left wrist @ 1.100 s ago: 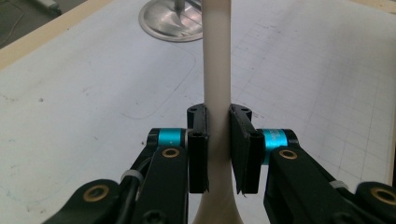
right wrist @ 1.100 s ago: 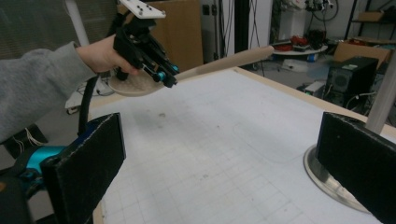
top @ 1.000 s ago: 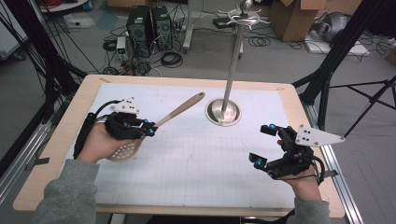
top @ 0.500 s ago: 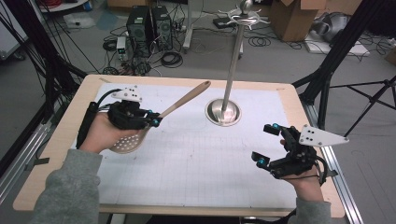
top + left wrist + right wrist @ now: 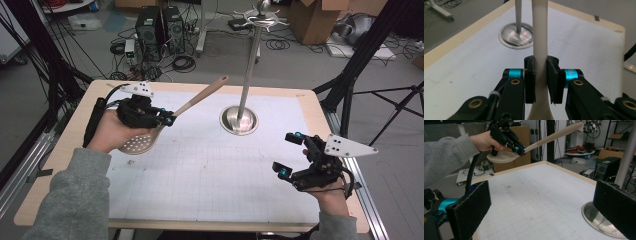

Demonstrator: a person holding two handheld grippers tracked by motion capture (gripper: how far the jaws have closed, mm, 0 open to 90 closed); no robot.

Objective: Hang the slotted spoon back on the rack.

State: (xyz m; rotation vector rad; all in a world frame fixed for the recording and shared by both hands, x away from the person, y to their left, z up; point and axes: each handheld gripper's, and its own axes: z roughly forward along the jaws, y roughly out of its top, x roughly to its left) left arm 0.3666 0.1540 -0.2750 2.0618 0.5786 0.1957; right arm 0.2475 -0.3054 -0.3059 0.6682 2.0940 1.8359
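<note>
From the right gripper view, the slotted spoon (image 5: 529, 146) is clear of the desk (image 5: 541, 192), bowl low and handle slanting up; the high view gives no such height. The left gripper view shows the handle (image 5: 539, 37) pinched between the pads (image 5: 530, 80), with the stand's round base (image 5: 517, 35) ahead. Since a second ago, the left gripper (image 5: 167, 120) has carried the spoon off the surface, toward the desk's far left corner. The right gripper (image 5: 291, 154) rests near the right edge, spread wide and holding nothing.

Beige perforated spoon (image 5: 165, 127), black left gripper (image 5: 167, 120), white gridded mat (image 5: 210, 170).
</note>
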